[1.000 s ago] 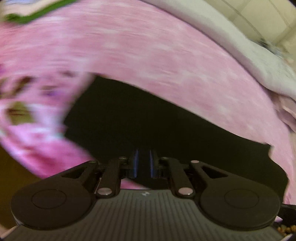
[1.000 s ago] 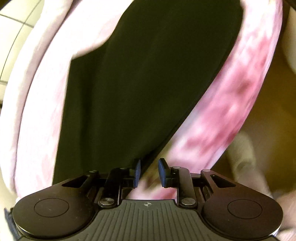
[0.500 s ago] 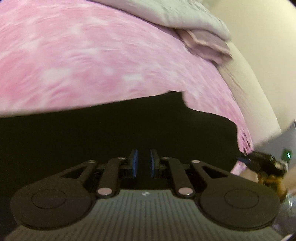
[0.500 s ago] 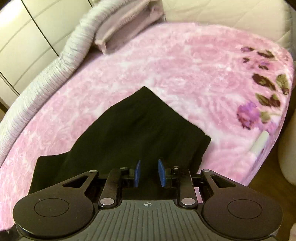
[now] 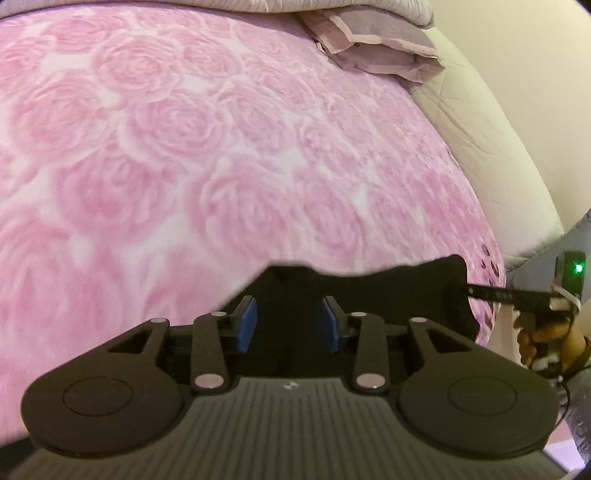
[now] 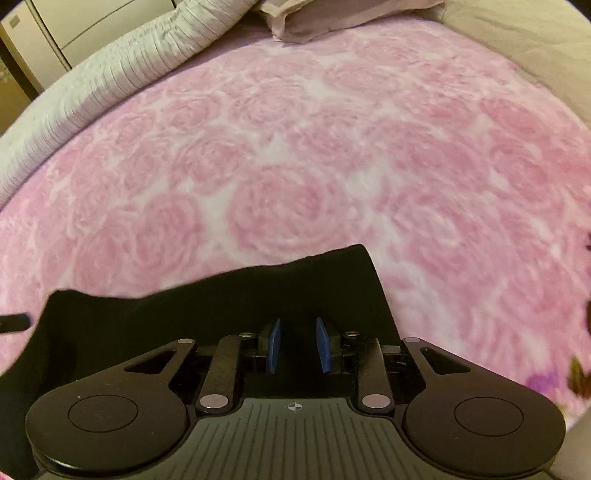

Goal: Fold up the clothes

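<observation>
A black garment (image 5: 362,291) lies flat on a bed covered by a pink blanket (image 5: 221,155) printed with large roses. In the left wrist view the cloth fills the strip just ahead of the left gripper (image 5: 288,325), whose blue pads (image 5: 246,325) stand wide apart with dark fabric showing between them; nothing is pinched, so this gripper is released. The garment's far edge runs wavy across the view and ends in a rounded corner at the right, near the blanket's edge. There the other tool's black finger (image 5: 506,294) reaches in to the corner of the cloth, with a hand (image 5: 546,339) gripping its handle and a green light (image 5: 577,268) glowing on its body.

In the right wrist view the same garment (image 6: 221,302) spreads from the lower left up to a pointed corner near the middle. The right gripper (image 6: 297,345) hangs over the cloth with its blue pads (image 6: 274,345) parted and nothing held between them, so it too is released. A dark finger tip (image 6: 14,322) of the left tool shows at the left edge beside the cloth.

At the head of the bed lie a grey ribbed quilt (image 6: 110,74) and a mauve pillow (image 6: 332,18), well apart from the garment
</observation>
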